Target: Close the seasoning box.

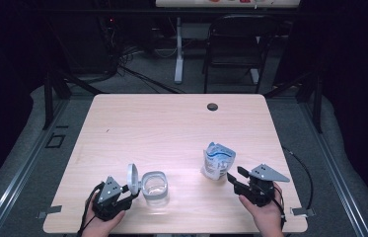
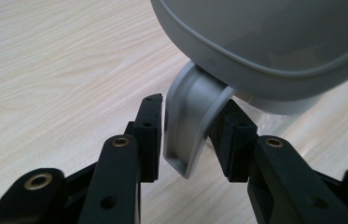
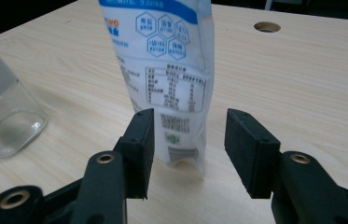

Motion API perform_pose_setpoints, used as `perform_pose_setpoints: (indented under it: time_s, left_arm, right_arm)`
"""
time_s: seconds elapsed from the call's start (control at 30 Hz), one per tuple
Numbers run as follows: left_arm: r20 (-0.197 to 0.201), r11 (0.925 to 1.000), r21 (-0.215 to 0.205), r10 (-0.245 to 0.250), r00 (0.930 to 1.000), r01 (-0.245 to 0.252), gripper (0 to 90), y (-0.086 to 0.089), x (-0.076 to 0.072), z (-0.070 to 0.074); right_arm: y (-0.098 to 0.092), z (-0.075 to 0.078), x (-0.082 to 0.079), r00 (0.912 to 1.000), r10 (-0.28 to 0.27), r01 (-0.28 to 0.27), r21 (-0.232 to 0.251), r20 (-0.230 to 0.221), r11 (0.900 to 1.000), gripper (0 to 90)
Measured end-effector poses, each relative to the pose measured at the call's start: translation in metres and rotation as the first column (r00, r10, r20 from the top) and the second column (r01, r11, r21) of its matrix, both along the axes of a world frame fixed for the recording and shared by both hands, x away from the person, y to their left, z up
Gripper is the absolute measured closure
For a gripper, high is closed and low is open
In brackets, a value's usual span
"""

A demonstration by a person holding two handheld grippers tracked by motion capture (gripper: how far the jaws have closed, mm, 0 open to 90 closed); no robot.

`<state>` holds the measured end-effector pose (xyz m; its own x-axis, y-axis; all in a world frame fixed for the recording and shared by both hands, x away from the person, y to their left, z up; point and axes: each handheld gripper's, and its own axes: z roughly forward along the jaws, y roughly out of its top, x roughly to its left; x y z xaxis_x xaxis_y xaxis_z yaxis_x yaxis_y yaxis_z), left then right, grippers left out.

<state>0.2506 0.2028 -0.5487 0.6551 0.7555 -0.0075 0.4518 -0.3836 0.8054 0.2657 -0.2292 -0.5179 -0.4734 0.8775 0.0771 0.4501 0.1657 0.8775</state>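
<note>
left gripper [image 1: 131, 193] jaws parted, right gripper [image 1: 234, 178] jaws open, hands low at near edge

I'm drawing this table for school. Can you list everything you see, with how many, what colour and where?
jar: one, clear glass with grey rim, near left of the table.
lid: one, grey, flipped up at the jar's left side, its hinge tab between the left fingers.
pouch: one, white and blue, standing near right.
table: one, pale wood, with a round hole near the far edge.
chair: one, black, behind the table.
left gripper: one, black, open around the lid's tab.
right gripper: one, black, open, the pouch between its fingers.
hands: two, at the near edge.
</note>
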Motion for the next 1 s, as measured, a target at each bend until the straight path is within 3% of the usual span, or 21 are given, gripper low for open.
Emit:
perform_pose_setpoints:
  time_s: [0.37,0.57,0.7,0.83,1.0]
  left_arm:
    - [0.013,0.9999,-0.008,0.01,0.9999,-0.01,61.8,0.005,-0.004,0.0]
    - [0.013,0.9999,-0.01,0.009,0.9999,-0.009,61.7,0.007,-0.004,0.001]
    - [0.012,0.9999,-0.011,0.01,0.9999,-0.01,61.7,0.007,-0.004,0.002]
    - [0.012,0.9999,-0.008,0.008,0.9999,-0.008,61.7,0.008,-0.004,0.002]
    - [0.009,1.0,-0.004,0.006,0.9999,-0.006,61.7,0.008,-0.004,0.001]
  right_arm:
    - [0.01,0.023,0.022,0.9983,0.023,-0.023,-0.001,0.053,1.0,49.4]
    - [0.012,0.031,0.03,0.9973,0.043,-0.042,-0.005,0.06,0.999,50.7]
    - [0.015,0.035,0.037,0.9972,0.044,-0.042,-0.023,0.061,0.999,61.0]
    - [0.018,0.037,0.039,0.997,0.059,-0.059,-0.011,0.05,0.998,70.1]
    - [0.022,0.04,0.039,0.9969,0.066,-0.064,-0.039,0.043,0.997,82.0]
